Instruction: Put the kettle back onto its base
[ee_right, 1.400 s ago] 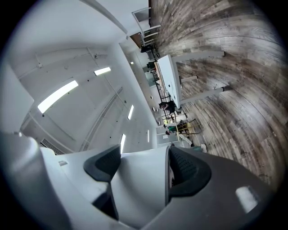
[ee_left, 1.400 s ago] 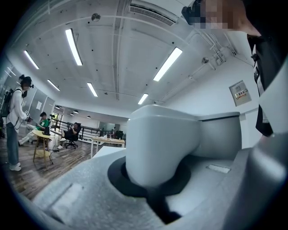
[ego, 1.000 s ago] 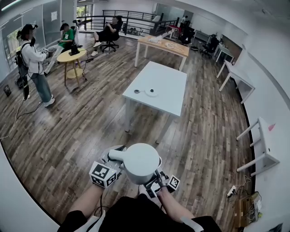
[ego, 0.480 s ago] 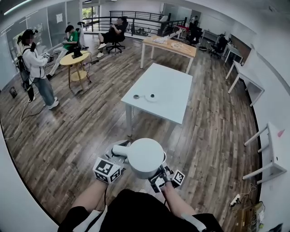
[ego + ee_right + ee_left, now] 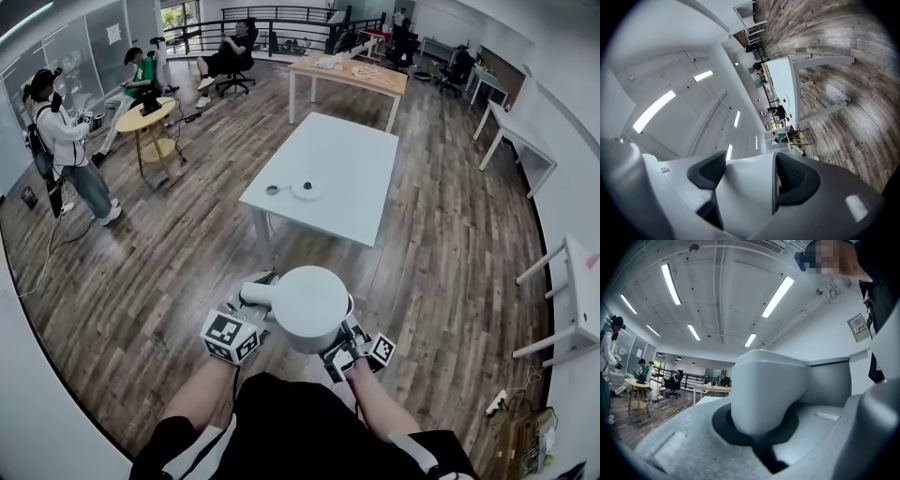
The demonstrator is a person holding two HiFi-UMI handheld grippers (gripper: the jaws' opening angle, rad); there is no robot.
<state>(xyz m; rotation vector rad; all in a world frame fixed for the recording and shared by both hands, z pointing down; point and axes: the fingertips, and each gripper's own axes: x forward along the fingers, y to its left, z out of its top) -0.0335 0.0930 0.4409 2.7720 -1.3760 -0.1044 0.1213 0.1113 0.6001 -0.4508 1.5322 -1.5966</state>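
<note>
A white kettle [image 5: 309, 305] hangs in front of me above the wooden floor, carried between both grippers. My left gripper [image 5: 259, 302] is shut on the kettle's handle [image 5: 771, 394], which juts out to the left and fills the left gripper view. At the kettle's right side, my right gripper [image 5: 339, 334] is shut with its dark pads [image 5: 796, 178] pressed on a white part of the kettle [image 5: 745, 187]. The round white base [image 5: 307, 189] lies on the white table [image 5: 352, 173] ahead, near its front left corner.
A small dark object [image 5: 272, 189] lies beside the base. A person [image 5: 58, 141] stands at the left, and others sit by a round wooden table [image 5: 145, 117]. A long wooden table [image 5: 352, 75] stands behind. White furniture [image 5: 572, 300] lines the right wall.
I have carried the kettle forward, so the white table now looks slightly nearer. Both grips on the kettle are unchanged.
</note>
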